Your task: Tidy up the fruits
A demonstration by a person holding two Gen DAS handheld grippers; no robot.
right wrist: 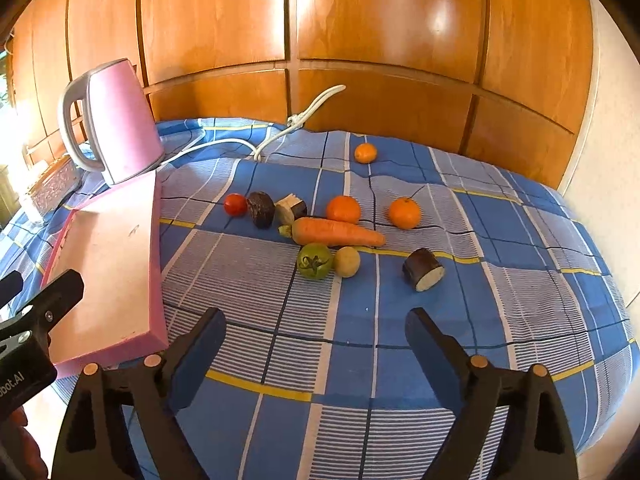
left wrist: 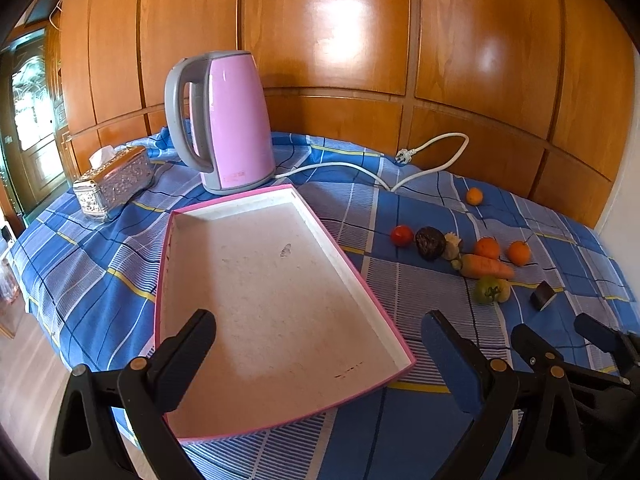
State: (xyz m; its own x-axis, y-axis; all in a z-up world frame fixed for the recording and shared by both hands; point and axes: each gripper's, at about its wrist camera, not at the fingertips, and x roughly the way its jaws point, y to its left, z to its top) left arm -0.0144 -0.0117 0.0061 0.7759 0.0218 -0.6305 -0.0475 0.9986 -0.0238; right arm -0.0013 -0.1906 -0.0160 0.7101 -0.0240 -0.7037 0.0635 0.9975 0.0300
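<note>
A shallow pink-rimmed rectangular tray (left wrist: 280, 280) with a white floor lies empty at the left of a worktop draped in a blue, white and yellow checked cloth (right wrist: 400, 360). The left claw (left wrist: 320, 344) hangs over the tray's near end, its fingers wide apart with nothing between them. The right claw (right wrist: 316, 344) hovers over bare cloth to the tray's right, its fingers also apart and gripping nothing.

The produce sits in a loose cluster farther back on the right: a red tomato (right wrist: 235, 204), a dark wrinkled fruit (right wrist: 261, 209), a cut chunk of aubergine (right wrist: 294, 209), two oranges (right wrist: 343, 209) (right wrist: 405, 212), a long orange carrot (right wrist: 338, 233), a green tomato (right wrist: 314, 261) touching a small yellow potato (right wrist: 347, 261), and another aubergine piece (right wrist: 423, 269) set apart to the right. A third orange (right wrist: 365, 153) lies alone at the far side.

Beyond the tray stand a pink electric kettle (left wrist: 232, 120) with a grey handle, its white cord (left wrist: 400, 176) trailing right, and a silver embossed tissue box (left wrist: 114, 182) to its left. Glossy wooden panelling (left wrist: 360, 40) backs the scene.
</note>
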